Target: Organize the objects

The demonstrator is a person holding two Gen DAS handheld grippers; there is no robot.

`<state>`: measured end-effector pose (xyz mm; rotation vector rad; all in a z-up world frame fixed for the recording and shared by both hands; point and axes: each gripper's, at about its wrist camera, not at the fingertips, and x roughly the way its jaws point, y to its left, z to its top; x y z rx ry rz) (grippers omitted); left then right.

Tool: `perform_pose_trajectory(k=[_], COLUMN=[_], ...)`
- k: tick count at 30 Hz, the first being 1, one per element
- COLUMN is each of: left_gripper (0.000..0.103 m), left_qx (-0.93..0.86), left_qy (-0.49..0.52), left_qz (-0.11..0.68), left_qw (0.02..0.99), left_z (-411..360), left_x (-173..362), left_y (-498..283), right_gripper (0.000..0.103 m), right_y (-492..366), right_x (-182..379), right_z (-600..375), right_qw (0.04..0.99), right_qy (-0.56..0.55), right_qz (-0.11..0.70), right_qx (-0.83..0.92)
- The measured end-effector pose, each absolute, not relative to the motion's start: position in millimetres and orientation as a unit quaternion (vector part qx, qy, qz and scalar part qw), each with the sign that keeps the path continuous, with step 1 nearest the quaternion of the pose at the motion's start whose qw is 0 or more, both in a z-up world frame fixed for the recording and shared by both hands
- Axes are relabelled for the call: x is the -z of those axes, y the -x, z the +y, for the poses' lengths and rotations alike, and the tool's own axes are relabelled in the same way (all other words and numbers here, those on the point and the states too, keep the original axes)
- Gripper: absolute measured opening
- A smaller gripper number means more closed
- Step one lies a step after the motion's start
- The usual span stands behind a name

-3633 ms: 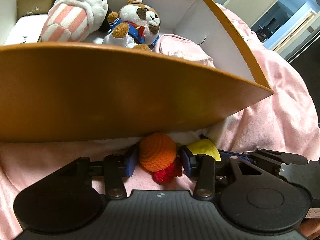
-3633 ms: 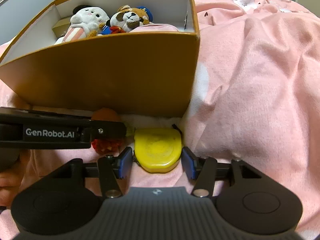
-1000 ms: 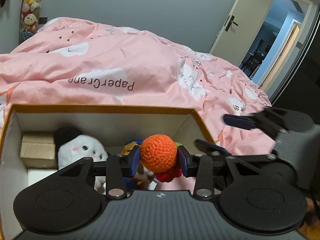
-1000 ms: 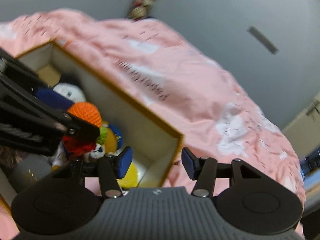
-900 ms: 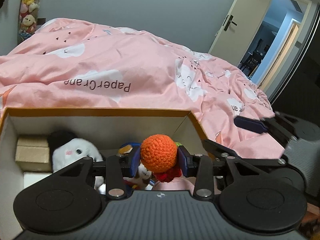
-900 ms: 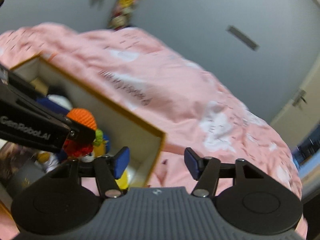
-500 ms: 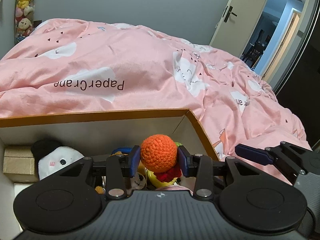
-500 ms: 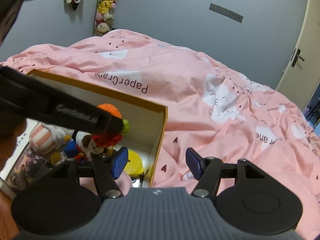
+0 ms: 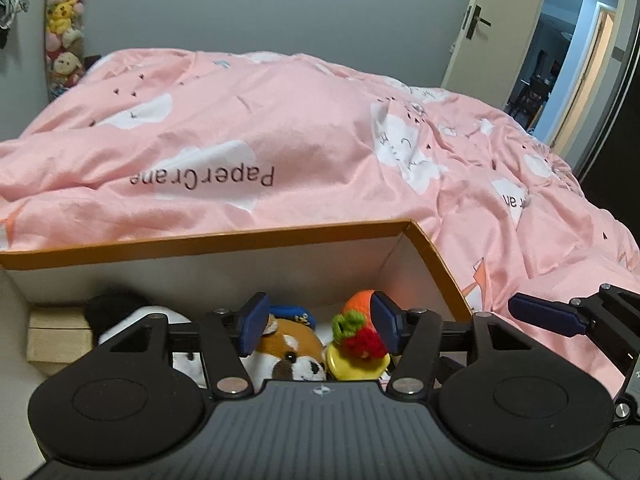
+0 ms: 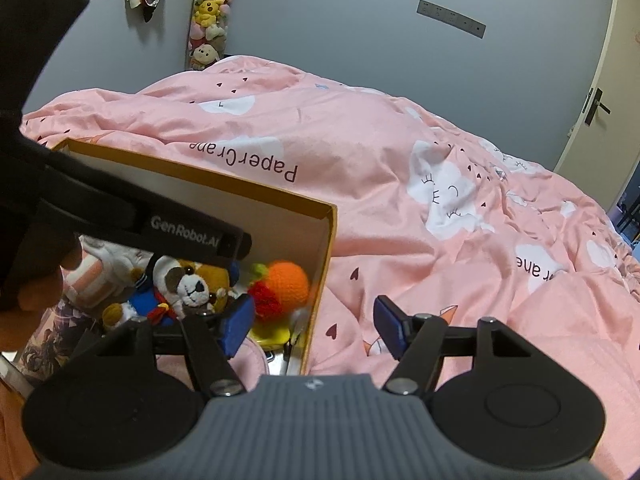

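An orange crocheted toy (image 9: 358, 320) with a red and green tuft has left my left gripper (image 9: 320, 322). Its jaws are opening and their pads touch nothing. The toy rests low in the orange cardboard box (image 9: 240, 238), on a yellow plastic piece (image 9: 352, 366), beside a brown dog plush (image 9: 292, 356). In the right wrist view the orange toy (image 10: 288, 280) is blurred, above the yellow piece (image 10: 272, 332). My right gripper (image 10: 314, 326) hangs over the box's (image 10: 200, 174) right wall, its jaws opening and empty.
A pink duvet (image 9: 320, 140) surrounds the box. Inside lie a striped plush (image 10: 92, 276), the dog plush (image 10: 188, 284) and a small cardboard carton (image 9: 56, 332). The left gripper's finger (image 10: 192, 234) crosses above them, with a hand (image 10: 36, 292) behind. A door (image 9: 492, 28) stands at right.
The left jaws have spread apart and the orange toy has dropped from between them into the box, onto the yellow piece. The right gripper has rolled level and widened slightly.
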<state>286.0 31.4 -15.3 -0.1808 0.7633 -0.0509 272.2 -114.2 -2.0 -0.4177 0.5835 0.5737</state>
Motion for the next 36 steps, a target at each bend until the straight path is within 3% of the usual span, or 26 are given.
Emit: perform_pose_trajectory(k=[9, 12, 16, 23, 30, 36], left_gripper=[0.07, 0.07, 0.075, 0.097, 0.098, 0.099], left_qx=[-0.019, -0.032, -0.054, -0.069, -0.127, -0.091], left_qy=[0.081, 0.073, 0.055, 0.01, -0.03, 0.039], left_qz=[0.309, 0.281, 0.238, 0.173, 0.123, 0.149], left_qw=[0.947, 0.956, 0.968, 0.982, 0.984, 0.984], left_z=[36, 38, 43, 46, 43, 57], left_x=[-23, -39, -63, -91, -103, -100], left_y=[-247, -226, -192, -128, -87, -70], right_gripper=[0.069, 0.074, 0.084, 0.096, 0.102, 0.102], right_y=[-254, -242, -224, -184, -145, -122], right_x=[-15, -25, -42, -68, -79, -81], right_z=[-122, -128, -138, -152, -163, -169], right_qw=[0.904, 0.909, 0.916, 0.922, 0.927, 0.928], right_qy=[0.181, 0.162, 0.126, 0.07, 0.032, 0.02], right_qz=[0.269, 0.261, 0.25, 0.227, 0.21, 0.208], right_qx=[-0.28, -0.283, -0.287, -0.305, -0.311, -0.308])
